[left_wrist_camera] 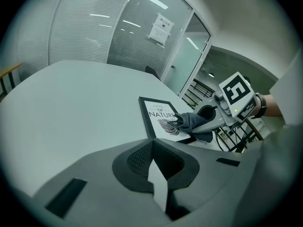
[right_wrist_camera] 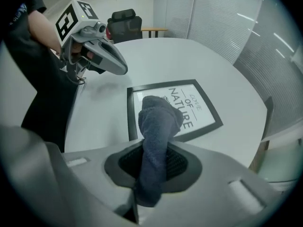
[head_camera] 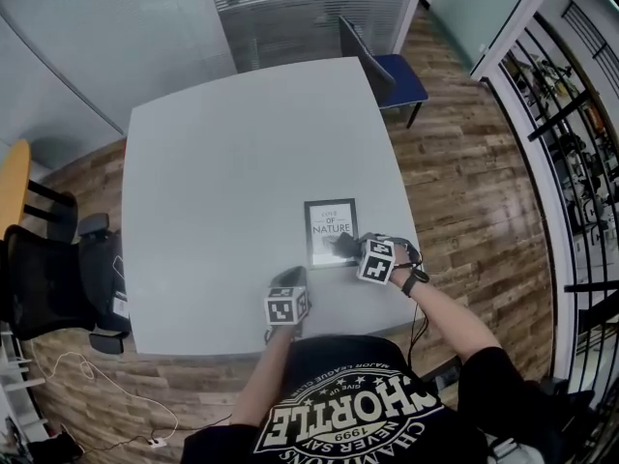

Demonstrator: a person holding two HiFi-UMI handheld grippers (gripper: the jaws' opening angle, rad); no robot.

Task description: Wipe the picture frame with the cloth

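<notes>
Clamping a dark blue-grey cloth [right_wrist_camera: 158, 122] between its closed jaws, the right gripper [right_wrist_camera: 151, 163] is reaching over the near right corner of the picture frame [right_wrist_camera: 208, 111]. The cloth's bunched free end is sticking out past the fingertips and is lying on the glass, over the dark swirl printed below the words "OF NATURE". The black frame is lying flat on the near right part of the grey table [head_camera: 242, 162], close to its right edge.

The left gripper [left_wrist_camera: 154, 167] is sitting near the table's near edge, left of the frame and clear of it. Its jaws are standing closed with nothing between them, and they are pointing out across the bare tabletop. A blue chair [head_camera: 397, 75] is standing at the far right corner of the table and a black office chair [head_camera: 44, 278] at its left side.
</notes>
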